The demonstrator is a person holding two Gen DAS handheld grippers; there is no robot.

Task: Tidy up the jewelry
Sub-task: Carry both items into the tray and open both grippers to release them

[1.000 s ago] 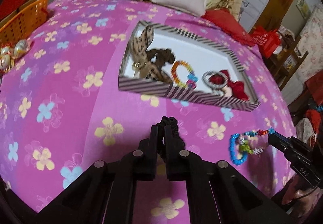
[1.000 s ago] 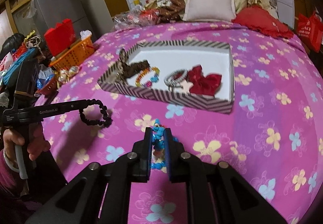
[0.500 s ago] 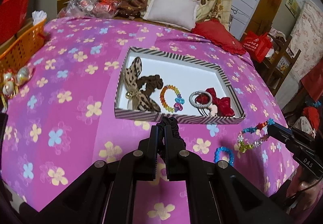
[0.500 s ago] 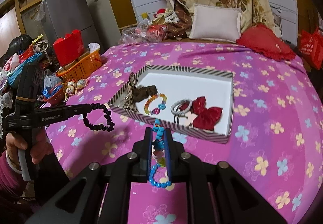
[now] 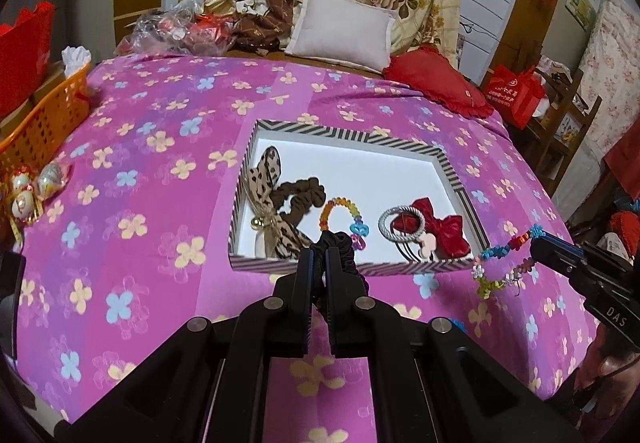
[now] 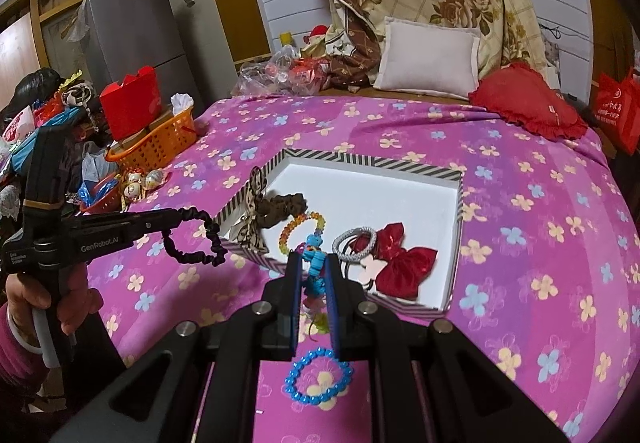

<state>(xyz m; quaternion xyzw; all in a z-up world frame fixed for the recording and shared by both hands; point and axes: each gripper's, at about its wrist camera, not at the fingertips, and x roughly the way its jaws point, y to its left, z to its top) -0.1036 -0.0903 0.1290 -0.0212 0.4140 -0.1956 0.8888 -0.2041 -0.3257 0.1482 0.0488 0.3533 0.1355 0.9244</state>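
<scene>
Step in hand: both hands are carrying a piece toward the striped tray point(image 5: 456, 179) on the bed point(image 5: 160, 171); I'd judge this the carry-over before the drop.
Left gripper point(image 5: 319, 257): fingers closed tight on a black scrunchie point(image 6: 192, 243), which hangs in a loop off the tips, in the air just short of the tray's near left corner.
Right gripper point(image 6: 313, 263): fingers pinched on a multicoloured bead bracelet point(image 5: 504, 263); it dangles clear of the bedspread, by the tray's near right corner.
How to do it well: bring each piece fully over the near wall before letting go, since both loops hang low and could snag on the rim. Aim for the bare white floor at the back of the tray, away from the crowded front row. Let go one hand at a time so the two do not cross.
Count, in the tray: one leopard-print bow point(image 5: 266, 199), one brown scrunchie point(image 5: 300, 197), one rainbow bead bracelet point(image 5: 340, 213), one grey hair tie point(image 5: 400, 223), one red bow point(image 5: 444, 229).
Count, held: two pieces, one per gripper.
Count, still on the bed: one blue bead bracelet point(image 6: 319, 375), just below the right fingers.
</scene>
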